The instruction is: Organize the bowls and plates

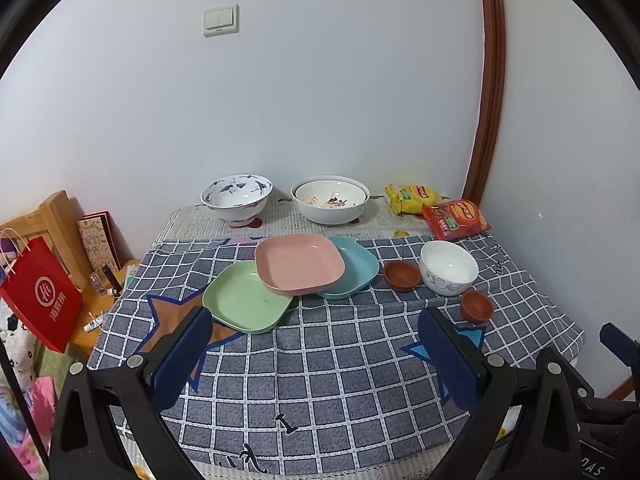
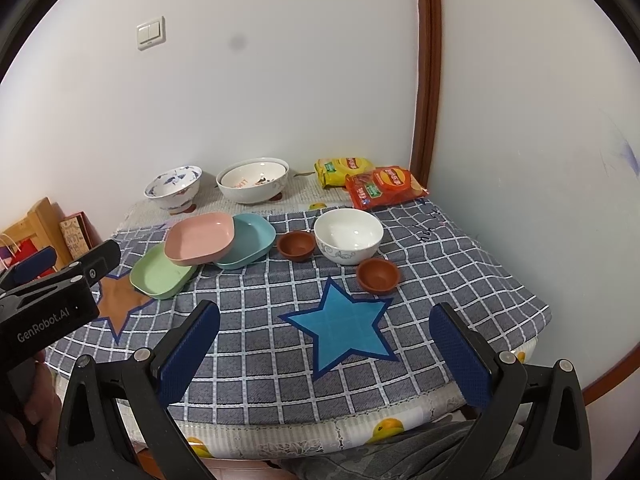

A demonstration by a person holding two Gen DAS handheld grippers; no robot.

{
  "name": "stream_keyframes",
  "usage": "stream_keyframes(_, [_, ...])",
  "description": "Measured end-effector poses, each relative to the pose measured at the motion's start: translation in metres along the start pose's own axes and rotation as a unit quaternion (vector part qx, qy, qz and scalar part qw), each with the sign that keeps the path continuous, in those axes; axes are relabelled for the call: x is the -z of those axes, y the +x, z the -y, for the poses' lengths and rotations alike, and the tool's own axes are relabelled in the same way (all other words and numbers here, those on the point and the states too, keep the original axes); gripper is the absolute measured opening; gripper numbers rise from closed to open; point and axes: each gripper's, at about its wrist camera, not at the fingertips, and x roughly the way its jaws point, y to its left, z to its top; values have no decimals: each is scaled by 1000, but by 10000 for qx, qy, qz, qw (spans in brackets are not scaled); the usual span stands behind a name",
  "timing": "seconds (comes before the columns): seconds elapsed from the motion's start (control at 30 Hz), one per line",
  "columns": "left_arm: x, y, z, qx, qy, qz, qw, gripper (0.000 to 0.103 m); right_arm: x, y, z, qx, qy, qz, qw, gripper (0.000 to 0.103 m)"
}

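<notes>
Both hand-held grippers, left [image 1: 316, 344] & right [image 2: 326, 340], jaws wide apart, empty, over desk's near edge. Mid-desk: square pink plate [image 1: 299, 264] overlapping green plate [image 1: 246, 302] & blue plate [image 1: 356, 266]. Glossy white bowl [image 1: 449, 266] empty, btwn two small brown bowls [image 1: 402, 275]. Far edge: patterned bowl nested in larger white bowl [image 1: 330, 202].

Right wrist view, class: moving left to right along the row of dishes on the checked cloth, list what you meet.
Green plate → pink plate → blue plate → first small brown bowl → white bowl. The second small brown bowl sits in front of the white one, so it is left out.
</notes>
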Motion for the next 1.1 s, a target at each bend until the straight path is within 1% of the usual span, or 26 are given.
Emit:
stream_keyframes(0.23, [3,18,-9,32,-19,-99,9999,103,1,13,-8,-88,-11,-32,10000,103])
stream_keyframes(0.37, [6,30,-17,-305,45,-82,9995,103,1,28,-15,-62,-95,-79,9999,103])
stream_keyframes(0.5, [8,52,-33,-332,-45,-263,9991,103,0,44,-21,-40,-99,-11,9999,103])
stream_keyframes(0.6, [8,75,-47,-372,-158,-425,9983,103,-4,59,-26,-57,-196,-15,9998,103])
stream_keyframes(0.7, [6,99,-58,-372,-197,-546,9976,103,-11,77,-31,68,-302,12,9995,103])
stream_keyframes(0.77, [5,112,-65,-392,-257,-568,9973,103,-18,94,-34,-22,-323,-79,9994,103])
stream_keyframes(0.93, [-2,147,-78,-407,-310,-774,9957,102,-34,131,-43,-360,-192,-354,9985,103])
stream_keyframes(1.1, [-8,176,-90,-364,-403,-946,9940,102,-46,159,-62,-573,-244,-401,9972,99])
